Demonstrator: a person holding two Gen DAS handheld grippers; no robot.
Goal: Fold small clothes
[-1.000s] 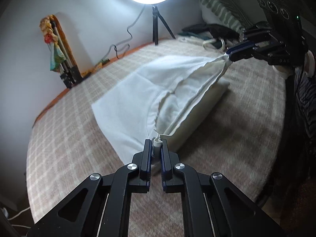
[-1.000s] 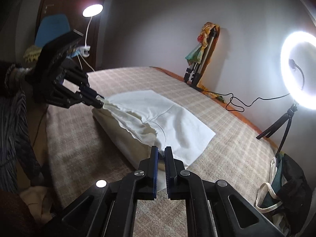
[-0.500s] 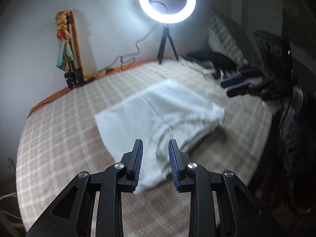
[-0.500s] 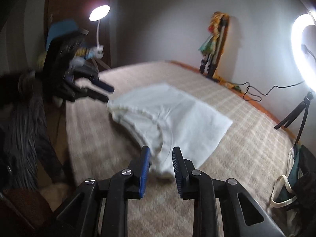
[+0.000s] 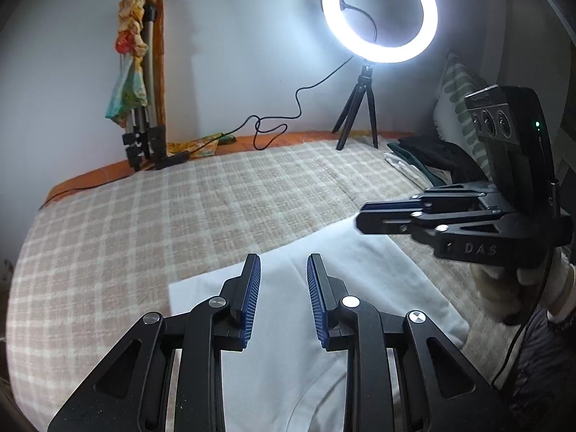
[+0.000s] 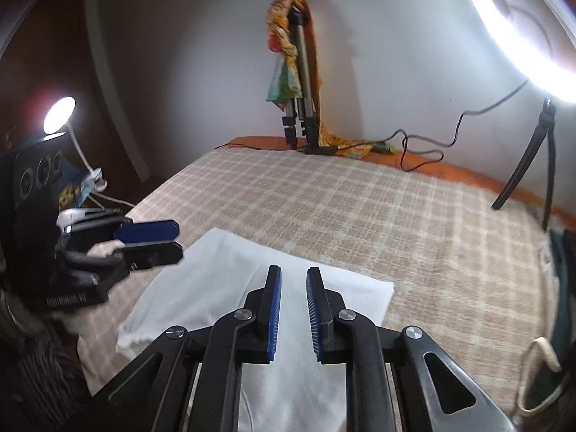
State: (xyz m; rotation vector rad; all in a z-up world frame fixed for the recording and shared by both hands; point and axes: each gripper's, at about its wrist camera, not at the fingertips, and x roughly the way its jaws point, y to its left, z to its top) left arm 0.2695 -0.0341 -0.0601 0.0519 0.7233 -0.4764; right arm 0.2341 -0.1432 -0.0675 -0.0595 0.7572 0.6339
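Most of both views is filled by the bed (image 5: 172, 216), covered in a beige checked blanket; on its near part lies the white cloth (image 5: 360, 273), spread flat, its frilled edge toward the near side in the right wrist view, where the cloth (image 6: 216, 273) sits directly under both tools. One ring light (image 5: 379, 12) glows on a small tripod at the far edge of the bed, its cable trailing along the orange border; beside the wall stands a folded tripod (image 5: 144, 108) draped with colourful scarves; a pile of dark clothes (image 5: 439, 158) lies near a striped pillow at the right end. Left gripper (image 5: 282, 298) hovers over the cloth with jaws spread and nothing between them; seen from the other side, the left gripper (image 6: 158, 241) is apart from the fabric, just above its far corner. Right gripper (image 6: 292, 309) hangs over the cloth's middle, jaws parted and empty; from the left camera the right gripper (image 5: 363, 214) floats above the cloth's right corner. Small desk lamp (image 6: 59, 119) shines at far left.
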